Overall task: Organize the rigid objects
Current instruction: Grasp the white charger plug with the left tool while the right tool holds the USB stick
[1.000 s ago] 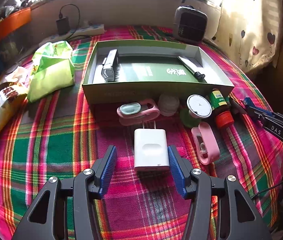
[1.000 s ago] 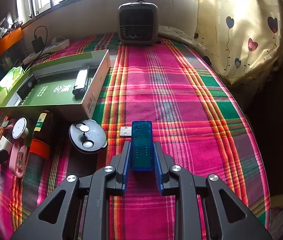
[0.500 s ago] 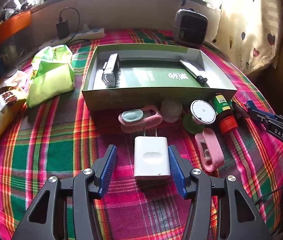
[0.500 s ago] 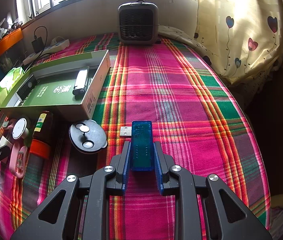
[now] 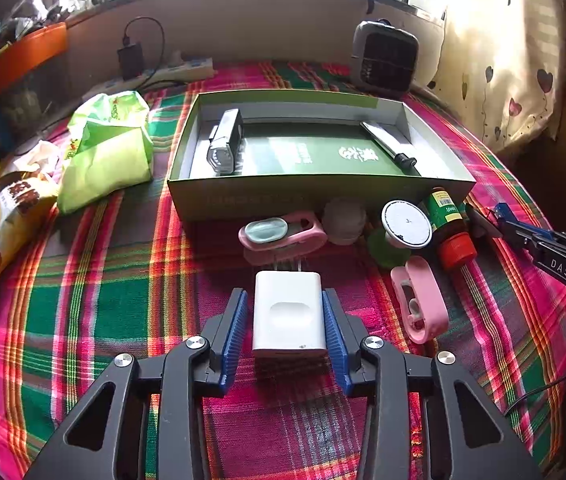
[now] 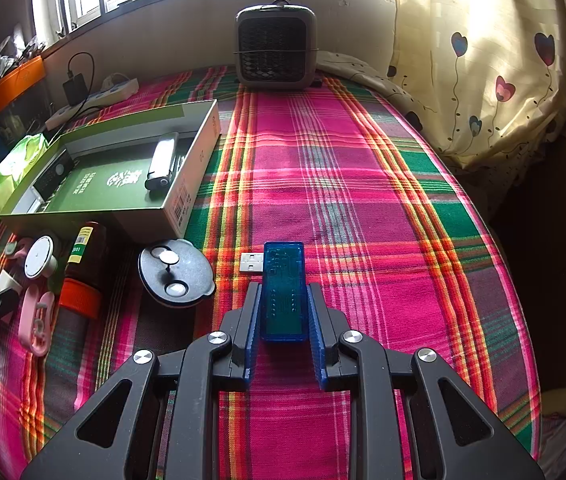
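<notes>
Left gripper [image 5: 286,322]: blue pads closed against both sides of the white charger [image 5: 289,315], which lies on the plaid cloth [image 5: 123,300] with its prongs pointing away.
Right gripper [image 6: 283,312]: pads clamped on the blue USB stick [image 6: 284,292]; its metal plug [image 6: 252,262] juts out to the left.
Near row, left view: pink clip [image 5: 419,300], second pink clip [image 5: 283,234], white round cap [image 5: 406,224], brown bottle [image 5: 449,224] lying with its red cap toward the camera.
Black disc [image 6: 176,272]: flat on the cloth, just left of the USB stick.
Green box [image 5: 315,196]: open, behind the row; holds a black-and-silver device [image 5: 225,146] at left and a knife [image 5: 389,145] at right.
Far edge: small heater [image 6: 276,46] by the window wall.
</notes>
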{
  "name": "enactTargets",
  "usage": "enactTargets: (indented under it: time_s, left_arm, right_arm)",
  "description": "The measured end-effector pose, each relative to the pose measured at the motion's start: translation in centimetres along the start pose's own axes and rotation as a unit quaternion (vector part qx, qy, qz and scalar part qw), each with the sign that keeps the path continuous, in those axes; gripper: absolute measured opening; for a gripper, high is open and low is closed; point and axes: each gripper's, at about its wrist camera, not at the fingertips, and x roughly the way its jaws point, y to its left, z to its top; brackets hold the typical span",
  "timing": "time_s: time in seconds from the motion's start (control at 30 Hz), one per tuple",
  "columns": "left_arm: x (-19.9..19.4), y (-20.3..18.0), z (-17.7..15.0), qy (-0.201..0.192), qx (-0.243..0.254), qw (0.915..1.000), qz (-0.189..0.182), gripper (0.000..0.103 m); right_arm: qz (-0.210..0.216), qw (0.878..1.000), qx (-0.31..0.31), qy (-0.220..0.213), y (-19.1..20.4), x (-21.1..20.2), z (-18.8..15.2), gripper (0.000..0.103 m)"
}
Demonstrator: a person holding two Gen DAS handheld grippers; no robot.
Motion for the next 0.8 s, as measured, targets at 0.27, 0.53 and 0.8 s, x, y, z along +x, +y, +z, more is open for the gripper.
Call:
enactTargets:
  time_s: [0.27,0.53,0.8]
  left_arm:
    - [-0.09,-0.09,-0.05,-0.001,0.002,1.0,0.001,0.032]
    - [-0.09,-0.07,-0.04,0.0,0.001,1.0,0.0,0.032]
    - [-0.15,-0.15,-0.06,0.0,0.0,1.0,-0.004,0.032]
  right_arm:
    - [0.0,1.0,0.0,0.0,0.0,0.0,-0.01,0.023]
    - [0.0,1.0,0.0,0.0,0.01,0.0,-0.02,0.023]
    - [0.001,1.0,0.003,0.0,-0.11,-0.06,0.04,0.023]
